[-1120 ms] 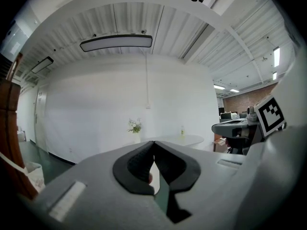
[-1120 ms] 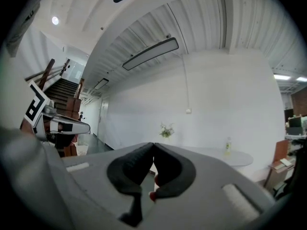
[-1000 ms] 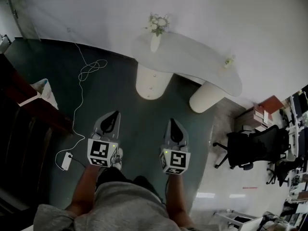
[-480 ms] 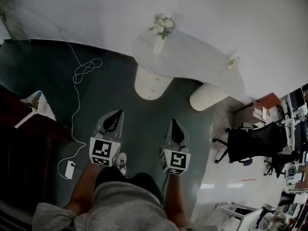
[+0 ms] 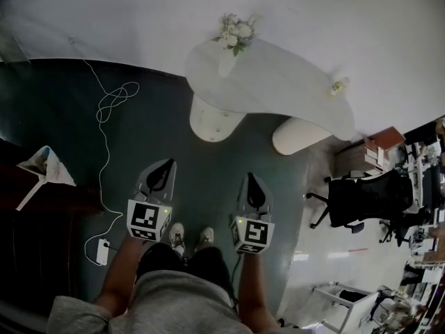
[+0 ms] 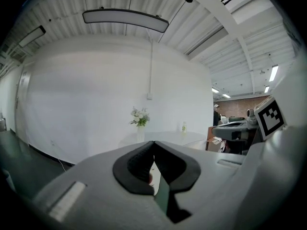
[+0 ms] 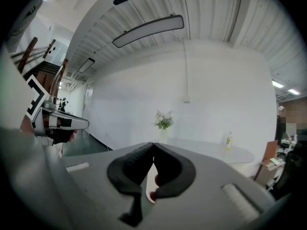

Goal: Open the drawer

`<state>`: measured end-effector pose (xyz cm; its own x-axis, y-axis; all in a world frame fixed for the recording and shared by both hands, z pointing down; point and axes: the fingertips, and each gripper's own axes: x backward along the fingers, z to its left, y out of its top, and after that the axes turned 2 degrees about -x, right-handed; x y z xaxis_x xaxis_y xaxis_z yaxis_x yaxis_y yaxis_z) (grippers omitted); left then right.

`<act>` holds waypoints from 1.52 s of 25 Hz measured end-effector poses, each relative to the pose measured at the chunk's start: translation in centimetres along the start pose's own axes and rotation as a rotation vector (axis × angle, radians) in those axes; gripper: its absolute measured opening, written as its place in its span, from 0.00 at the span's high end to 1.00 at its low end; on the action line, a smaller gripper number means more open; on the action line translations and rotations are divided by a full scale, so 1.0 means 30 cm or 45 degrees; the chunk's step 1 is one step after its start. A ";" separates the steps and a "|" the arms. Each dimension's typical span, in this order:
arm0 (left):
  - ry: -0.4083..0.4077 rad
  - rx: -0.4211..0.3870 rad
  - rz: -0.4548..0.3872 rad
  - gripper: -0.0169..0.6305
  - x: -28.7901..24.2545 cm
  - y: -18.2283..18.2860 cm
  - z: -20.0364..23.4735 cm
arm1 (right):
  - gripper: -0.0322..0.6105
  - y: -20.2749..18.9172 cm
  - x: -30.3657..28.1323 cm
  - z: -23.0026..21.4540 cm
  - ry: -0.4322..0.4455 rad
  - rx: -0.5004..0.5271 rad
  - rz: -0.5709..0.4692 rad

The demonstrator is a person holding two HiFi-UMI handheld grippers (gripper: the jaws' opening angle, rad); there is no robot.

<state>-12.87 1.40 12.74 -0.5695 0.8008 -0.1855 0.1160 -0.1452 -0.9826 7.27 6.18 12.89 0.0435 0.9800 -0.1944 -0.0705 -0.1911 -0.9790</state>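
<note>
Head cam sits high up and looks steeply down at the white table (image 5: 278, 82) from far off. The left gripper (image 5: 161, 172) & right gripper (image 5: 252, 186) show nearer the cam than the table, side by side, both pointing at it. Left gripper cam sits low, right behind its own jaws, and looks almost level twd the table, which is small & far past the jaw tips. Right gripper cam does the same from a spot just beside it. Each gripper cam sees the other gripper at its pic's edge. All 3 cams share the table, the flower vase (image 5: 233, 37) & bottle (image 5: 338, 85) on it, & the white wall (image 5: 139, 12) behind it.
</note>
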 end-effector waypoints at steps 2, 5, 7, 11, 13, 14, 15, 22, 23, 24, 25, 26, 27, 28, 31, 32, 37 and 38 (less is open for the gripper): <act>0.006 0.004 0.011 0.96 -0.047 -0.015 0.033 | 0.95 -0.008 -0.057 -0.005 0.002 0.005 0.004; 0.006 0.005 0.026 0.96 -0.135 -0.043 0.070 | 0.95 -0.039 -0.160 -0.023 0.011 0.000 0.017; 0.004 0.008 0.026 0.96 -0.203 -0.064 0.090 | 0.95 -0.067 -0.240 -0.035 0.021 -0.002 0.022; 0.000 0.009 0.029 0.96 -0.332 -0.150 0.117 | 0.95 -0.146 -0.394 -0.064 0.028 0.019 0.020; -0.002 0.007 0.032 0.96 -0.398 -0.213 0.127 | 0.95 -0.220 -0.472 -0.079 0.039 0.016 0.030; -0.001 0.009 0.037 0.96 -0.432 -0.249 0.132 | 0.95 -0.265 -0.512 -0.085 0.048 0.014 0.042; 0.002 0.015 0.045 0.96 -0.468 -0.288 0.138 | 0.95 -0.312 -0.554 -0.092 0.056 0.014 0.058; 0.006 0.022 0.123 0.96 -0.736 -0.557 0.168 | 0.95 -0.623 -0.833 -0.141 0.101 0.004 0.176; 0.008 0.017 0.148 0.96 -0.771 -0.594 0.175 | 0.95 -0.665 -0.870 -0.147 0.108 0.003 0.188; 0.013 0.016 0.169 0.96 -0.803 -0.633 0.182 | 0.95 -0.711 -0.904 -0.154 0.114 0.002 0.201; 0.018 0.016 0.181 0.96 -0.833 -0.674 0.191 | 0.95 -0.757 -0.937 -0.160 0.120 0.003 0.212; 0.023 0.018 0.188 0.96 -0.858 -0.716 0.199 | 0.95 -0.802 -0.967 -0.164 0.125 0.005 0.220; 0.027 0.022 0.193 0.96 -0.880 -0.759 0.206 | 0.95 -0.843 -0.996 -0.166 0.130 0.008 0.224; 0.030 0.028 0.197 0.96 -0.901 -0.801 0.212 | 0.95 -0.881 -1.026 -0.168 0.134 0.015 0.229; 0.034 0.043 0.212 0.96 -0.963 -0.922 0.224 | 0.95 -1.003 -1.108 -0.176 0.148 0.020 0.256; 0.032 0.047 0.217 0.96 -0.981 -0.963 0.225 | 0.95 -1.046 -1.132 -0.177 0.153 0.017 0.267; 0.038 0.077 0.226 0.96 -1.049 -1.159 0.251 | 0.95 -1.255 -1.235 -0.167 0.163 0.034 0.304; 0.036 0.076 0.229 0.96 -1.059 -1.195 0.255 | 0.95 -1.291 -1.253 -0.166 0.161 0.038 0.306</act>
<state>-5.15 -23.28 53.79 -0.5209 0.7747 -0.3586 0.1649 -0.3208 -0.9327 13.32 -23.55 57.81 0.1457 0.8915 -0.4290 -0.1235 -0.4139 -0.9019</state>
